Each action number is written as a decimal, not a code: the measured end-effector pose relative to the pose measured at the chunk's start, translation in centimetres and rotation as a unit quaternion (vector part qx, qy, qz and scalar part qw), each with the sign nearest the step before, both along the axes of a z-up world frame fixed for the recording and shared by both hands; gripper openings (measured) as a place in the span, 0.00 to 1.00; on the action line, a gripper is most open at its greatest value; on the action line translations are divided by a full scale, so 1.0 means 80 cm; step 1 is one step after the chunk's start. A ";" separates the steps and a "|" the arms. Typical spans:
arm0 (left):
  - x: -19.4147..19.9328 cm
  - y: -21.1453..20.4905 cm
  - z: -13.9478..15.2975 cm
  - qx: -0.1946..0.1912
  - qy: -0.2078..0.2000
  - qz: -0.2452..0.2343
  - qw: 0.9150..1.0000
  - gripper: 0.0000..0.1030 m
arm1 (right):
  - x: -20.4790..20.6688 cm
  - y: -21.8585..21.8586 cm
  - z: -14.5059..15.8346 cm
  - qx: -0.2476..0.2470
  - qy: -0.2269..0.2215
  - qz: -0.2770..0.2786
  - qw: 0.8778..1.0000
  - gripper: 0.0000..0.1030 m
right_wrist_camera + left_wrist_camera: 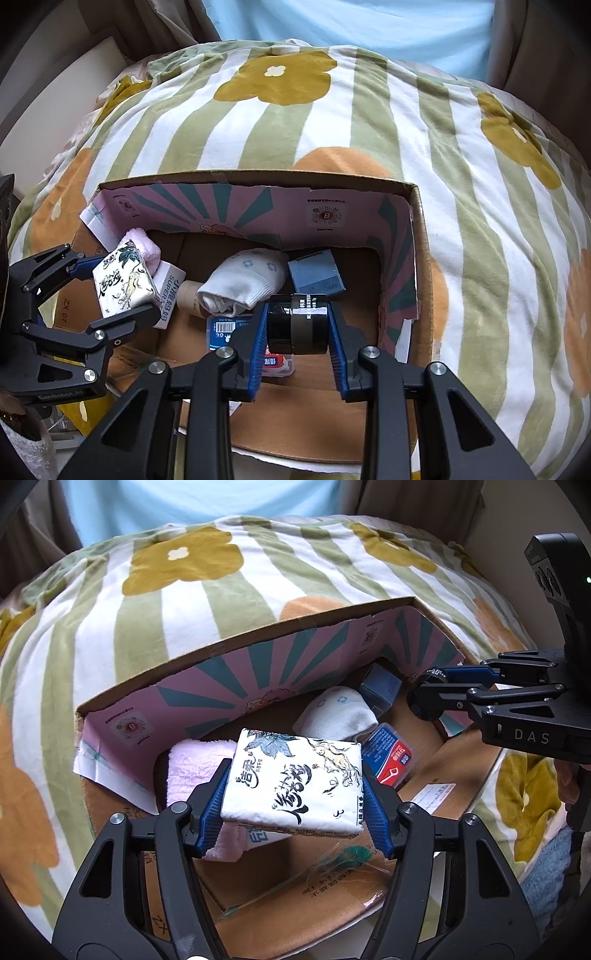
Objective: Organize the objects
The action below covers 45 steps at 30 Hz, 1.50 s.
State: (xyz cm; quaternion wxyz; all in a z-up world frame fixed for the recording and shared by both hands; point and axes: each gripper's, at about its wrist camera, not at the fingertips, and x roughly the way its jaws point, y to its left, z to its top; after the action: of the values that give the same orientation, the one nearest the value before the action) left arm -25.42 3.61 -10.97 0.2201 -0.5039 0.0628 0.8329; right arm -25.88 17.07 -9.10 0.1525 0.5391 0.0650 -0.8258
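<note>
My left gripper (295,805) is shut on a white tissue pack (293,784) with black brush lettering, held above the left part of an open cardboard box (229,653). The pack also shows in the right wrist view (123,282). My right gripper (297,328) is shut on a black roll of tape (297,323), held over the right part of the box (421,258). From the left wrist view the right gripper (424,694) reaches in from the right.
Inside the box lie a pink towel (192,771), a white sock (243,282), a blue-grey small box (317,273), a blue and red plastic case (388,755), a cardboard tube (188,295) and a white carton (170,291). The box rests on a striped flowered blanket (280,122).
</note>
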 end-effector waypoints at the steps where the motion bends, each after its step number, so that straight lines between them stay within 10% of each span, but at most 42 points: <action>1: 0.000 0.001 0.002 -0.002 0.000 0.001 1.000 0.62 | -0.002 0.000 0.001 0.002 0.001 -0.004 1.000 0.27; 3: 0.000 0.002 0.004 -0.004 -0.001 0.005 1.000 0.98 | -0.006 0.002 0.003 -0.004 0.001 -0.014 1.000 0.41; 5: 0.004 0.001 0.007 -0.004 0.014 0.009 1.000 1.00 | -0.006 0.004 0.008 -0.008 0.011 -0.021 1.000 0.76; 8: 0.008 -0.003 0.007 -0.012 0.025 0.016 0.999 1.00 | -0.005 0.002 0.008 -0.020 0.006 -0.015 1.000 0.95; 29: 0.065 -0.028 0.089 -0.007 0.079 0.074 0.994 1.00 | 0.052 -0.002 0.080 -0.018 0.073 -0.033 0.997 0.95; 45: 0.239 -0.086 0.170 0.033 0.207 0.194 0.958 1.00 | 0.232 0.005 0.156 -0.054 0.190 -0.032 0.980 0.95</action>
State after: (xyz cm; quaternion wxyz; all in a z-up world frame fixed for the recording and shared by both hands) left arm -6.34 -3.27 2.62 0.0532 -0.3157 -0.0194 0.9472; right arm -7.34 17.44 3.40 0.1404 0.3649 0.0307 -0.9199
